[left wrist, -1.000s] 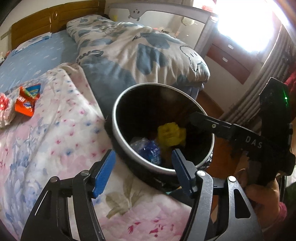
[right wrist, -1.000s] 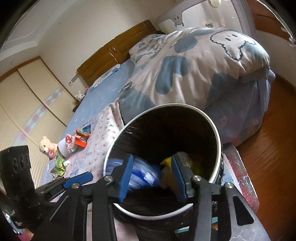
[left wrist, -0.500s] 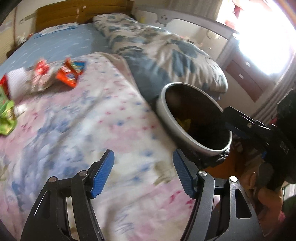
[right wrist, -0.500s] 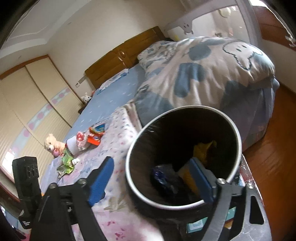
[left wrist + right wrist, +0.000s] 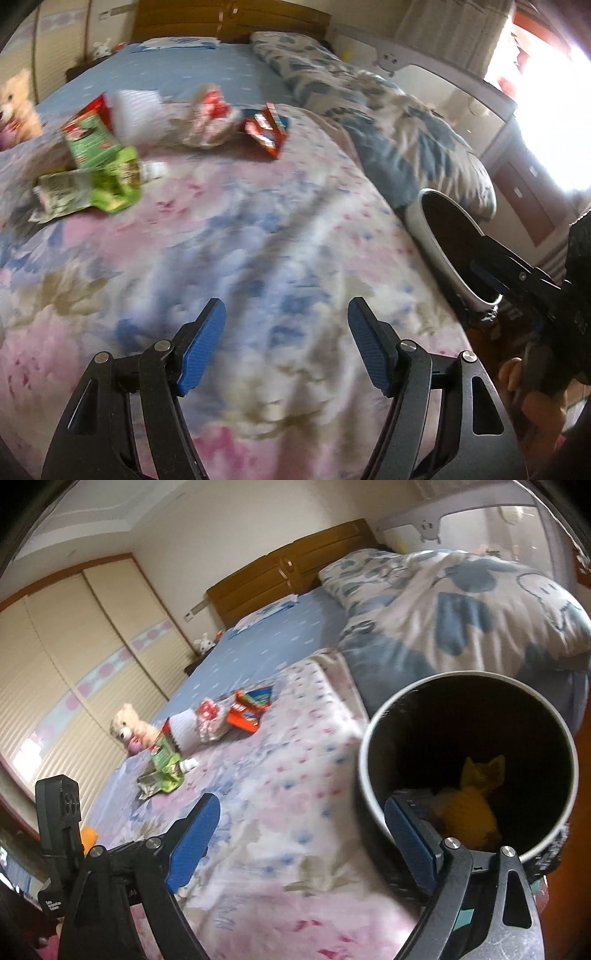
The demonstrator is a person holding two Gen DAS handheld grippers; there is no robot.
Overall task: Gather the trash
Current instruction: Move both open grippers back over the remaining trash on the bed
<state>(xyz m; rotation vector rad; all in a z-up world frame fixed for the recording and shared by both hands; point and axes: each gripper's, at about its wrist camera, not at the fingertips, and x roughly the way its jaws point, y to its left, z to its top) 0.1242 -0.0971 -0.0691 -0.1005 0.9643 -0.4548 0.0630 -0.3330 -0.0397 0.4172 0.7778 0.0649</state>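
A: Wrappers lie in a loose cluster far up the floral quilt (image 5: 258, 236) in the left wrist view: a green packet (image 5: 99, 162), a crumpled red-and-white wrapper (image 5: 208, 118) and a red-and-blue box (image 5: 267, 129). All are smeared by blur, so no print is legible.

B: And the left gripper (image 5: 286, 343)?

A: Its blue pads are apart and widening over bare quilt, with nothing between them. The trash bin (image 5: 436, 236) sits at the right edge of the bed, seen edge-on, its inside dark and partly covered by the other gripper's arm. A hand (image 5: 535, 391) shows at the lower right, cut off by the frame.

B: What does the right wrist view add?

A: It looks into the trash bin (image 5: 373, 738), where a yellow wrapper (image 5: 476, 797) lies at the bottom. The right gripper (image 5: 299, 834) is spread wide and opening, empty; its right pad overlaps the bin's near rim. The same litter, the green packet (image 5: 164, 764) and the red-and-blue box (image 5: 247, 709), lies well away beside a teddy bear (image 5: 129, 727).
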